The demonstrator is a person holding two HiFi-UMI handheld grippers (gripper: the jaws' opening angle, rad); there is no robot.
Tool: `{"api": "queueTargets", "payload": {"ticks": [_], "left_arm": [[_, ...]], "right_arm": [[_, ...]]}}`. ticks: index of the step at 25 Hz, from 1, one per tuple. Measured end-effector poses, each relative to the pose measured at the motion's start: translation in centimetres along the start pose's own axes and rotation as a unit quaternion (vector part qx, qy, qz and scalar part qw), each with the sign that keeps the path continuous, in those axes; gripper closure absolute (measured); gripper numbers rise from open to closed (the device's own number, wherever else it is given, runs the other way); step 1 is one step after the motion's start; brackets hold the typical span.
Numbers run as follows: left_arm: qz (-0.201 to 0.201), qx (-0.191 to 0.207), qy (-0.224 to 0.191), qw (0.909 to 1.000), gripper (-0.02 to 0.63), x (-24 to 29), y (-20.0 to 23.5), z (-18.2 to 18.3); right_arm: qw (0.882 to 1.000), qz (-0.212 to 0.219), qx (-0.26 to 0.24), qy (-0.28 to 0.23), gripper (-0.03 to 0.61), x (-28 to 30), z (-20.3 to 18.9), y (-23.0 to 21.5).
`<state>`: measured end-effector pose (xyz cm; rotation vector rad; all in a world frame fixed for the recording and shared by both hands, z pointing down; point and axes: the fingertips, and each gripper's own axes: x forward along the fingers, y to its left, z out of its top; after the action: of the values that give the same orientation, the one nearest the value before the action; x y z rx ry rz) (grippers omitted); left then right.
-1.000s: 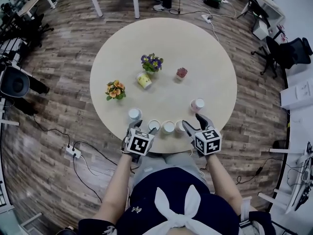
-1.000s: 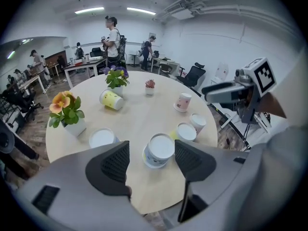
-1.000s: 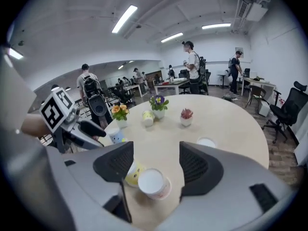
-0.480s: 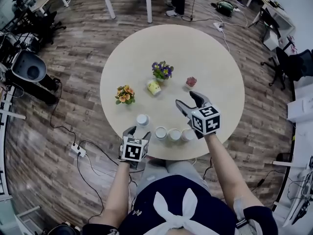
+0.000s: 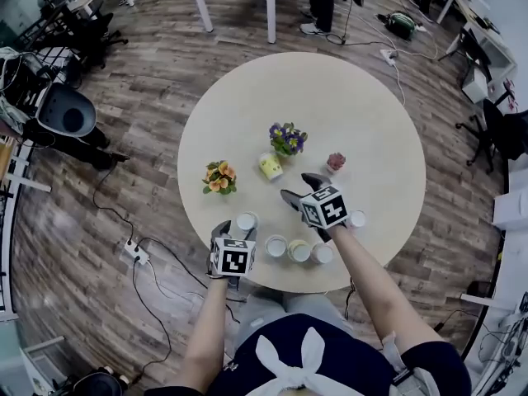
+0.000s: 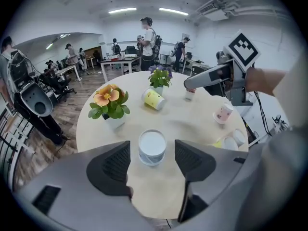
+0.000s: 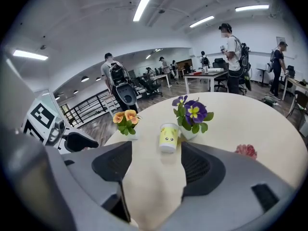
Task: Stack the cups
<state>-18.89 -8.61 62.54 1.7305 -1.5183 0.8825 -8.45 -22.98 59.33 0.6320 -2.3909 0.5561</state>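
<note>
Several paper cups stand on the round table (image 5: pixel 363 114). A white cup (image 5: pixel 247 221) (image 6: pixel 152 147) stands just beyond my open left gripper (image 5: pixel 234 233) (image 6: pixel 153 163), in line with the gap between its jaws but not between them. Three cups (image 5: pixel 299 251) sit in a row at the near edge, and a pink cup (image 5: pixel 356 219) (image 6: pixel 223 113) stands to their right. A yellow cup (image 5: pixel 270 167) (image 7: pixel 168 137) stands near the middle. My right gripper (image 5: pixel 299 188) (image 7: pixel 153 166) hovers open and empty, pointed at it from a short way off.
A pot of orange flowers (image 5: pixel 219 176) (image 6: pixel 109 102) stands left of the yellow cup. A pot of purple flowers (image 5: pixel 286 138) (image 7: pixel 191 114) stands close behind it, and a small pink plant (image 5: pixel 335 162) to its right. People and desks are beyond the table.
My right gripper has moved from the table's near edge, over the row of cups, toward the yellow cup. My left gripper stays near the white cup at the near edge.
</note>
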Motion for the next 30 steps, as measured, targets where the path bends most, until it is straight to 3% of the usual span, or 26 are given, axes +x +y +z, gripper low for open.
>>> {"api": "queueTargets", "payload": {"ticks": [14,19,22,25,30], "left_arm": [[0.011,-0.015,0.033,0.9993,0.327,3.0,0.4,-0.3],[0.008,-0.021,0.032,0.9992,0.327,3.4,0.2,-0.2],[0.008,-0.020,0.035,0.9991,0.327,3.8,0.1,-0.5],[0.010,-0.017,0.037,0.9991,0.327,4.2,0.1,-0.4],[0.024,-0.012,0.035,0.9990,0.339,4.3,0.3,-0.1]], "right_arm": [[0.995,0.030,0.049,0.077,0.232,10.2,-2.5,-1.8],[0.994,0.011,0.062,0.086,0.239,11.7,-2.2,-2.8],[0.993,0.019,0.057,0.104,0.263,12.3,-2.9,-2.7],[0.992,0.025,0.050,0.115,0.327,12.3,-3.4,-2.7],[0.994,0.020,0.037,0.103,0.327,11.0,-3.1,-3.0]]}}
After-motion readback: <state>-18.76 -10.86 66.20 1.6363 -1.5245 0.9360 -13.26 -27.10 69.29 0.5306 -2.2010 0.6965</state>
